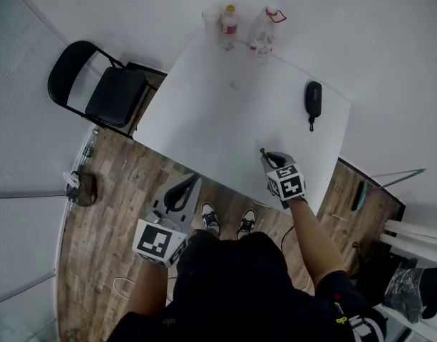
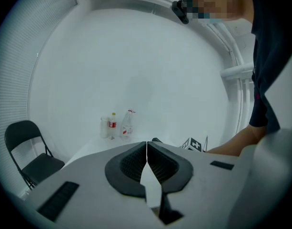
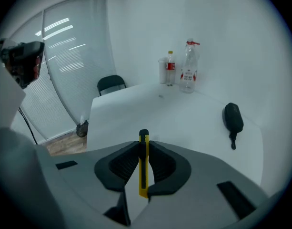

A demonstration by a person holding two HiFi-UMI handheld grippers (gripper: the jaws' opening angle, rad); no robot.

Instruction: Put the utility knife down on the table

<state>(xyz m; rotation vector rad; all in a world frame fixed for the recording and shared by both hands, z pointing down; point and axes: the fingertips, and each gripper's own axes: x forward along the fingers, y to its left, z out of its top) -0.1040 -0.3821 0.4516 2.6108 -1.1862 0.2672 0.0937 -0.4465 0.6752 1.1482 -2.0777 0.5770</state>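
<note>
- The white table (image 1: 225, 112) had bare space along its near edge; a black pouch (image 1: 313, 98) lay well apart on the right.
- The right gripper (image 3: 143, 147) hovered over that near edge, clenched on the utility knife (image 3: 143, 168), whose tip stuck out past the jaws. The knife had seemingly not yet been set down.
- The left gripper (image 2: 146, 147) hung off the table, jaws pressed together on nothing.
- The next move likely called for lowering the knife to the table, then parting the jaws.

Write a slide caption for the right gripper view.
Right gripper clamps a yellow utility knife, with the white table just ahead.
</note>
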